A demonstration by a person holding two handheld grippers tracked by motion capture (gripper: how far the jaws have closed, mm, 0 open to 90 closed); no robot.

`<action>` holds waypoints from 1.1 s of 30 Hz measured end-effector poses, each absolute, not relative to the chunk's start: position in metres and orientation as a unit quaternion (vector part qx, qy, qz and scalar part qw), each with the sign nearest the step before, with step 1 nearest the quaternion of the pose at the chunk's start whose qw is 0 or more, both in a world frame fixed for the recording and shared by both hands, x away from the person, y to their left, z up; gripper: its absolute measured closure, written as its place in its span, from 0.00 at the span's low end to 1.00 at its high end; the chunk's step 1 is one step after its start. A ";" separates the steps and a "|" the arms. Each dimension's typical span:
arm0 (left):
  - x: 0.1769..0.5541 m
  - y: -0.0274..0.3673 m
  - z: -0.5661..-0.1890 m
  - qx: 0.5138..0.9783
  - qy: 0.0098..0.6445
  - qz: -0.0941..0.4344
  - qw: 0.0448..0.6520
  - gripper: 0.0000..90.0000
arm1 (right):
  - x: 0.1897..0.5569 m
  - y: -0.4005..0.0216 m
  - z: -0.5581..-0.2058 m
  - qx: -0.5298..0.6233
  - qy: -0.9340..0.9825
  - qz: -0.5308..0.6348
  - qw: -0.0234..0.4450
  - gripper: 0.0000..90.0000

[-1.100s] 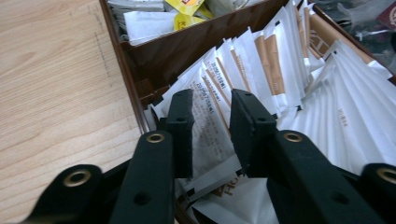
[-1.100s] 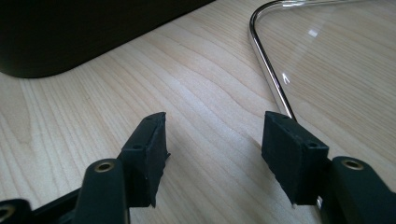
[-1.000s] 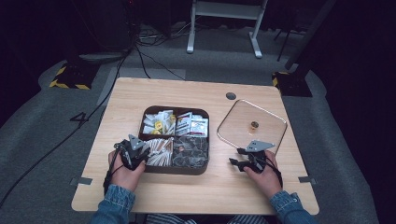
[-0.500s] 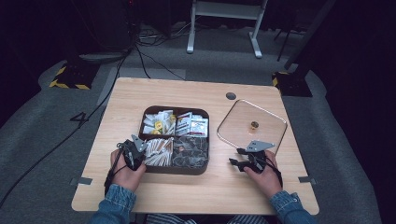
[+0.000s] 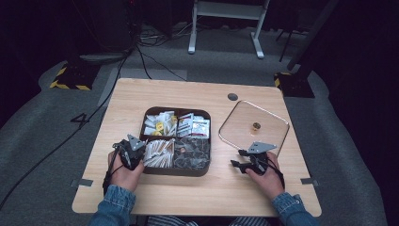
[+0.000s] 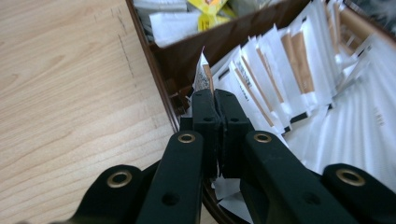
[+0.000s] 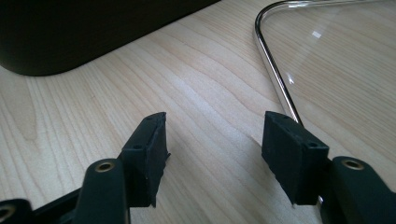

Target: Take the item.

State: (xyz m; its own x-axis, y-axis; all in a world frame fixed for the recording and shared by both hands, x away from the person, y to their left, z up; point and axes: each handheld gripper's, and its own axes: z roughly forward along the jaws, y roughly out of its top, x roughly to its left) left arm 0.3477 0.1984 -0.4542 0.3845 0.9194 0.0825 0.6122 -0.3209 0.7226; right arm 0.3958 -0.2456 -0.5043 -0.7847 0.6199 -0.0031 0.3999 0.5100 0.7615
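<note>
Left claw [image 6: 217, 100] pinches a sachet [image 6: 203, 74] at the tray's [image 5: 176, 170] edge; right claw [image 7: 212, 149] rests wide on the table [image 5: 226, 188].

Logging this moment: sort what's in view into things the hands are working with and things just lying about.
In use:
left gripper, jaws shut on a sachet
compartment tray
right gripper, jaws open

Lying about:
glass lid

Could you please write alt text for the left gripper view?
The left gripper has its black jaws shut on a white-and-brown paper sachet at the near-left corner of a dark divided box packed with similar sachets, on a light wooden table.
</note>
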 end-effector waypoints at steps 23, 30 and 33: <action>0.327 0.201 -0.413 0.756 0.440 0.183 0.449 0.98 | 0.396 -0.246 -0.504 0.297 0.858 0.396 0.139 0.45; 0.321 0.196 -0.407 0.760 0.428 0.185 0.454 0.98 | 0.396 -0.246 -0.504 0.297 0.858 0.396 0.139 0.45; 0.319 0.194 -0.405 0.760 0.424 0.184 0.457 0.98 | 0.396 -0.246 -0.504 0.297 0.858 0.396 0.139 0.45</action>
